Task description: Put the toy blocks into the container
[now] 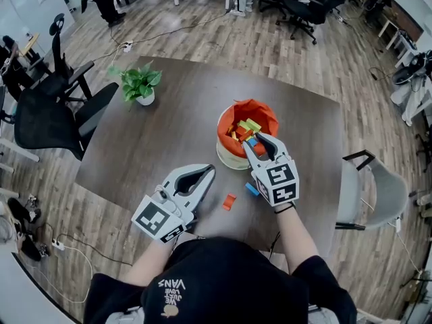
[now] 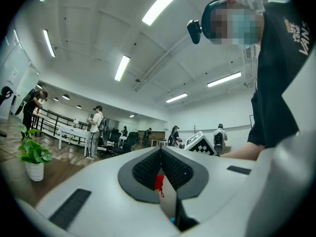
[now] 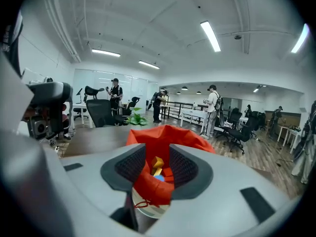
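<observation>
Dark table (image 1: 169, 113), open office behind. Right gripper (image 1: 262, 142) has its jaws apart, straddling the near rim of the orange-lined container (image 1: 228, 158) at frame centre, with toy blocks (image 1: 246, 127) piled inside. Left gripper (image 1: 209, 171), lower left, has its jaws together and holds nothing. Red block (image 1: 229, 202) and blue block (image 1: 251, 189) lie on the table between the grippers. Potted plant (image 1: 140, 84) sits upper left.

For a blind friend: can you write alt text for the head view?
Seen from above, a person holds the right hand-held gripper, jaws apart, at an orange-lined container of toy blocks on a dark table. The left hand-held gripper is shut nearby; an orange block and a blue block lie loose.
</observation>
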A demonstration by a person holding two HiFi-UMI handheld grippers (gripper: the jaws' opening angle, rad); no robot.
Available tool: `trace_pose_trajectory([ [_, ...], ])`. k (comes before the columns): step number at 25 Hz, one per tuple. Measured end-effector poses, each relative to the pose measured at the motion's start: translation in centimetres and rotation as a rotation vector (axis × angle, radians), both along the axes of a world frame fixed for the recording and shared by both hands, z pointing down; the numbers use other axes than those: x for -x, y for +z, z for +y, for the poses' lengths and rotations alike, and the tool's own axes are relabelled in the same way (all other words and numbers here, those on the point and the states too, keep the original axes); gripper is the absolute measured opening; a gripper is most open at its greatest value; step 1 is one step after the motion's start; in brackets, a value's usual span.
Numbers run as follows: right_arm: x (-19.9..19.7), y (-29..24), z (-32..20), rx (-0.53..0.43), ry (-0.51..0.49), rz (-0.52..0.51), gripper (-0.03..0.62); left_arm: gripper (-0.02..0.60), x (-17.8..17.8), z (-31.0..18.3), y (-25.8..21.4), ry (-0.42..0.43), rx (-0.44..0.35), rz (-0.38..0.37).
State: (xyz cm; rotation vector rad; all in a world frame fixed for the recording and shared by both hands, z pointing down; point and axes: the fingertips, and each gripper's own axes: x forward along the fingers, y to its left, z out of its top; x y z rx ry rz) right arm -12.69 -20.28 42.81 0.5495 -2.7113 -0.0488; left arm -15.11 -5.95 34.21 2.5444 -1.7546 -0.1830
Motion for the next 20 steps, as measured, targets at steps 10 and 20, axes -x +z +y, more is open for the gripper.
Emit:
trace_pose_trajectory([
  [10,-0.5,-1.1,0.5,-0.026,0.003,-0.034,0.140,0.012,-0.3,0.1,0.1,0.004,-0.003,-0.001],
  [20,-0.7,-1.9,2.1,-0.037,-0.022,-0.060,0.027,0.012,-0.4,0.8,-0.1,0.003,-0.006,-0.001],
])
